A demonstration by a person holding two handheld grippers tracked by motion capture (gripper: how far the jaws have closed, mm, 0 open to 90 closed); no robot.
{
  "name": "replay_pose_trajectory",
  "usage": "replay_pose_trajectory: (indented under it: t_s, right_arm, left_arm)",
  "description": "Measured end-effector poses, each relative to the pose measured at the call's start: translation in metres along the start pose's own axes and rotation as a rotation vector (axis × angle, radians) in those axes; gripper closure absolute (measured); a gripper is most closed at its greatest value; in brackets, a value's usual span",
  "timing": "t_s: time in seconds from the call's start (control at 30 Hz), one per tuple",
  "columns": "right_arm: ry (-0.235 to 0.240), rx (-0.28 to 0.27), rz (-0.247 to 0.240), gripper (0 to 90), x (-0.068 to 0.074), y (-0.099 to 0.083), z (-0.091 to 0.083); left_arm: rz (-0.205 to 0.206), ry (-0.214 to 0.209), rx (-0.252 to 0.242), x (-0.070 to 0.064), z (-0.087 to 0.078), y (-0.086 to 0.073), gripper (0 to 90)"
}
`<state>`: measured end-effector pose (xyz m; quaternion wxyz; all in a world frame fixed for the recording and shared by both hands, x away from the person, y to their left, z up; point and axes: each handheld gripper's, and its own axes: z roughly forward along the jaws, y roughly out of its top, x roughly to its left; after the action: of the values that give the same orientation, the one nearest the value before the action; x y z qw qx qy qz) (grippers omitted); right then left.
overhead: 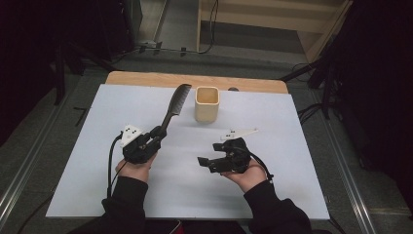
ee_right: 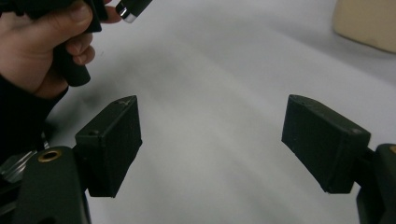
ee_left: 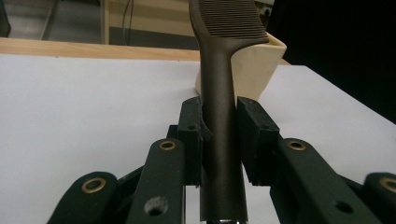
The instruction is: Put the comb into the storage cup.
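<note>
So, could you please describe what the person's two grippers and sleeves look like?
Both grippers are black, each with two blocky jaws on arms with brass-ringed holes. The left gripper carries a grey three-cornered plate with dark dots and trails a black cable; the right gripper has a similar plate and cable. Both sleeves are black.

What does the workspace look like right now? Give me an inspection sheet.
Surface: white sheet over a wooden table.
Job's things: dark comb held by its handle, teeth pointing away; beige square cup upright, beside the comb's head.
Clutter: nothing seen.
Grippers: left gripper shut on the comb; right gripper open, empty.
Cables: black cable trails from the left gripper.
Surroundings: dark, floor cables behind the table.
</note>
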<state>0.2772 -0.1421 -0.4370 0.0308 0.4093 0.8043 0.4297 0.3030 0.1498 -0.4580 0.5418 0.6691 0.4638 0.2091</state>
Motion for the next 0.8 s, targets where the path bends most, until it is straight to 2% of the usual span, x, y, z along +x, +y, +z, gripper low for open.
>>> replay_pose_trajectory:
  t_s: [0.23,0.37,0.53,0.8]
  right_arm:
    - [-0.039,-0.021,0.005,19.6,0.006,0.025,0.005]
    - [-0.042,-0.041,0.034,21.2,0.009,0.039,0.007]
    - [-0.06,-0.052,0.048,21.8,0.013,0.054,0.011]
    - [-0.071,-0.069,0.08,22.8,0.013,0.072,0.019]
  left_arm:
    - [-0.008,0.007,-0.032,0.002,0.001,0.0,72.9]
    - [-0.017,0.005,-0.042,0.001,0.003,-0.001,72.9]
    - [-0.02,0.008,-0.046,-0.001,0.005,-0.003,72.9]
    - [-0.002,0.024,-0.07,-0.001,0.007,-0.002,72.9]
